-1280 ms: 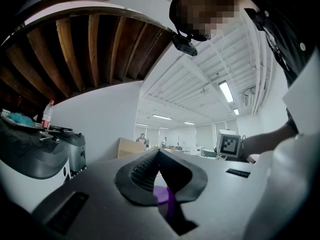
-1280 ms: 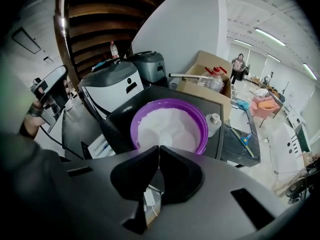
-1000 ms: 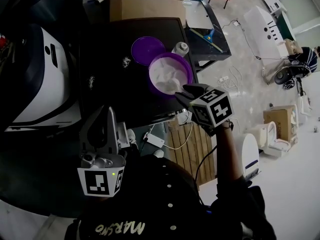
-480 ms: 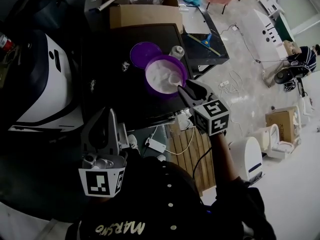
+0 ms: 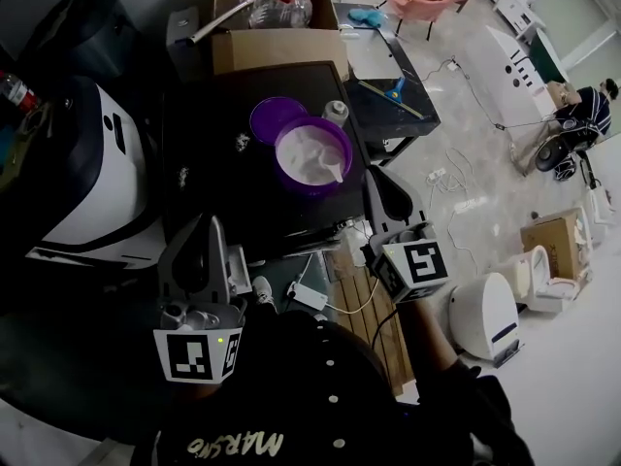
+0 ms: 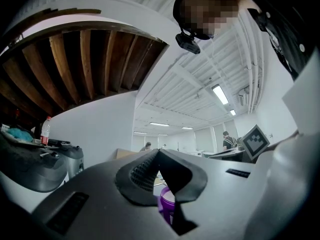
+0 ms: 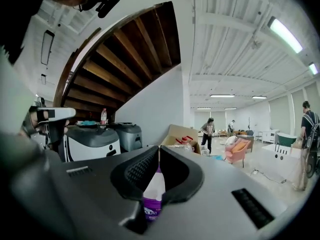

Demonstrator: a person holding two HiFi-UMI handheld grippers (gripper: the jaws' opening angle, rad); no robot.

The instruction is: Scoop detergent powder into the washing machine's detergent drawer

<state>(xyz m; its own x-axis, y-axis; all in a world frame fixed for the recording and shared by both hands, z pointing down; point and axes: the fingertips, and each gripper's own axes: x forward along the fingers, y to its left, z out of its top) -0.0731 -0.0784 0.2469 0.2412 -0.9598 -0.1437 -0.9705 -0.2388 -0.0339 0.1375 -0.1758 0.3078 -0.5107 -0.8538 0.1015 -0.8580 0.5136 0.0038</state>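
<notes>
A purple bowl of white detergent powder stands on the black table, with a white scoop lying in the powder at its right side. The bowl's purple lid lies just behind it. The white and dark washing machine stands left of the table. My right gripper is shut and empty, off the table's right edge and apart from the bowl. My left gripper is shut and empty too, near the table's front edge; in its own view the bowl shows behind the jaws.
A small white-capped bottle stands beside the bowl and shows behind the right jaws. A cardboard box sits behind the table. Cables and a wooden pallet lie on the floor at the right. People stand far off in the room.
My right gripper has drawn back from the bowl toward me and its jaws have shut; the scoop now lies uncovered in the powder. The left gripper has not moved.
</notes>
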